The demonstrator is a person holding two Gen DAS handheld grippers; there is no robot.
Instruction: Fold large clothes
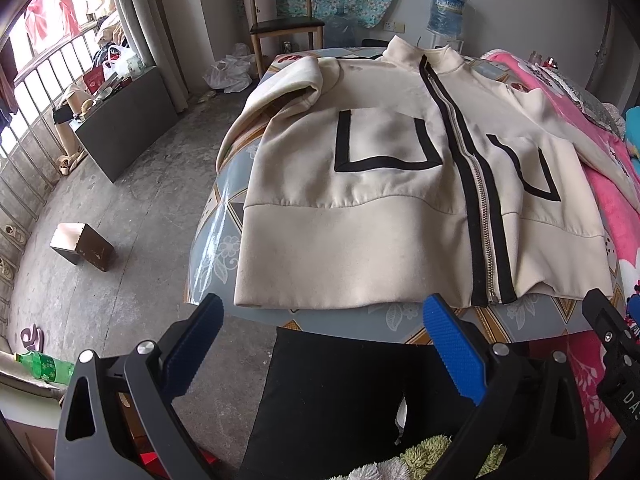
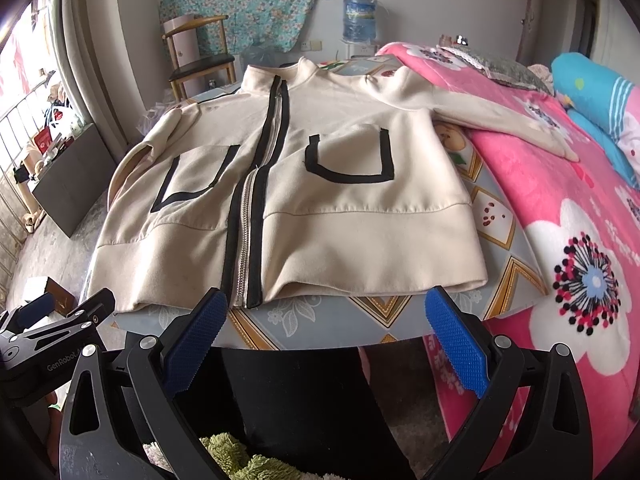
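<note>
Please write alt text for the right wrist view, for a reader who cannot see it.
A cream zip jacket with black trim lies flat, front up, on a patterned table; one sleeve reaches onto a pink floral blanket. The open right gripper hovers before the hem, holding nothing.

Left of your right fingers, the black metal left gripper (image 2: 60, 320) reads "GenRobot". Right of your left fingers, the black right gripper (image 1: 616, 344) shows "DA", cut off.

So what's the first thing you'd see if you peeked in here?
A big cream jacket with black stripes, spread flat on the table. Beside it on the right, a bright pink flowery blanket. Up close, both grippers, left gripper and right gripper, hang open.
</note>
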